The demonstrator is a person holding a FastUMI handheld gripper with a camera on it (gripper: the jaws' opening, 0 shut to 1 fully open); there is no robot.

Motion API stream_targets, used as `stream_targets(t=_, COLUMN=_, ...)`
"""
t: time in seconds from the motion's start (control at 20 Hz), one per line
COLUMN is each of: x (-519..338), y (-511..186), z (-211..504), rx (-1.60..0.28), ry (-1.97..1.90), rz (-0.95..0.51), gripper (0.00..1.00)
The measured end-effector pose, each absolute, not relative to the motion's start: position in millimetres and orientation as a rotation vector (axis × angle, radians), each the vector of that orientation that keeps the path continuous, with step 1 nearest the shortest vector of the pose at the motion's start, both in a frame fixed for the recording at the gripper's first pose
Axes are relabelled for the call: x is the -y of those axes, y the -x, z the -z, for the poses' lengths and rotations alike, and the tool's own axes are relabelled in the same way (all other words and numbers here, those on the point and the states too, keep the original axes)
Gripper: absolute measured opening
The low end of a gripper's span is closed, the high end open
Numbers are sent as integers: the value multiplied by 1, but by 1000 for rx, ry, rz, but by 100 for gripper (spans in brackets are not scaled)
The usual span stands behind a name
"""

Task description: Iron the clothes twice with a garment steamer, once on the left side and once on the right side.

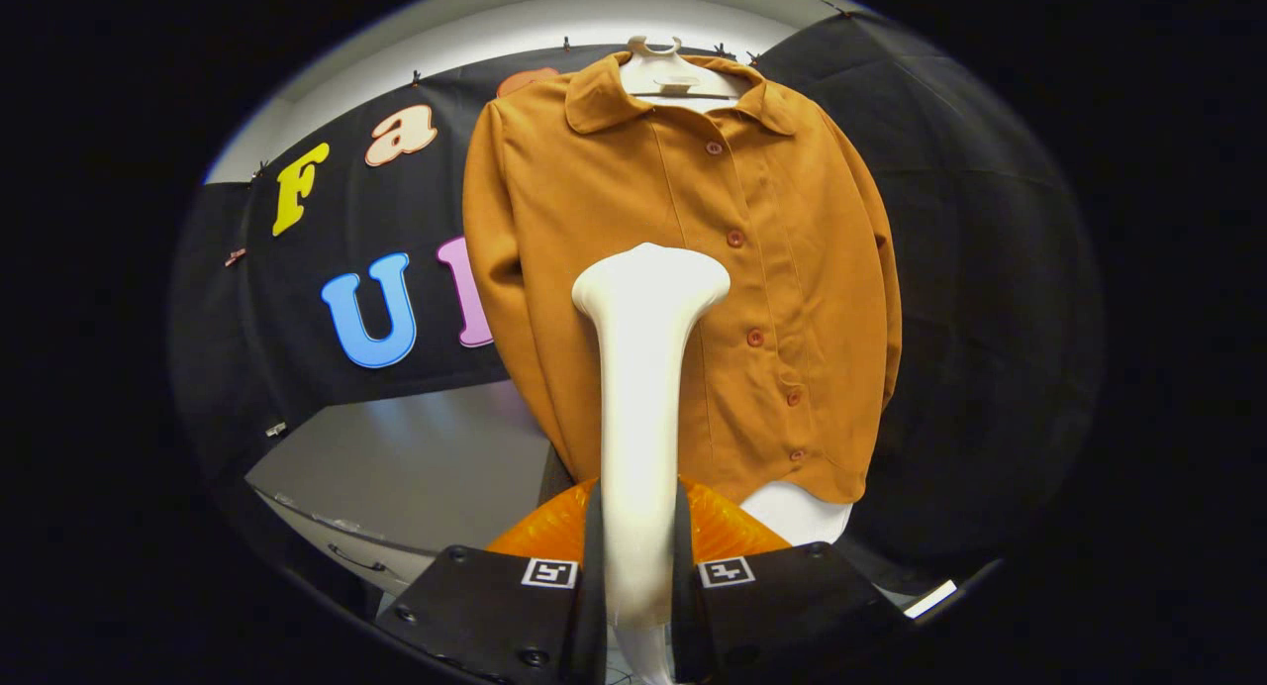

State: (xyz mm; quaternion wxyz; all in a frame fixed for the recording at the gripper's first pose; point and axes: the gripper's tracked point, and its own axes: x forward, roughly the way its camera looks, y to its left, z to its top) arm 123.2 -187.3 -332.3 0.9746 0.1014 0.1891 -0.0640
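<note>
An orange-brown buttoned shirt [683, 269] hangs on a white hanger [665, 71] against the booth's black wall. A white garment steamer [645, 368] rises from between my fingers, its wide head [650, 279] in front of the shirt's lower left half, left of the button row. My gripper [638, 566] is shut on the steamer's handle, a finger pressing on each side. I cannot tell whether the head touches the cloth. An orange translucent part [728, 532] sits behind the handle, just beyond the fingers.
A grey table surface [416, 467] lies below and left of the shirt, with a thin cable [356, 561] near its front edge. A white rounded object [797, 512] shows under the shirt's hem. Black cloth walls stand left and right.
</note>
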Motion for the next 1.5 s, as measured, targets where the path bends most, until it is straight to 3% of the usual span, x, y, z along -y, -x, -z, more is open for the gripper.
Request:
stream_targets(t=0.5, x=192, y=-62, z=457, rx=-635, ry=-247, rz=169, gripper=29)
stream_targets(t=0.75, x=193, y=-25, z=478, rx=-679, ry=-275, rz=170, gripper=30)
stream_targets(t=1.0, x=200, y=-9, z=430, rx=-604, ry=-282, rz=144, gripper=30)
stream_targets(t=1.5, x=231, y=-23, z=227, rx=-203, ry=-171, rz=84, gripper=29)
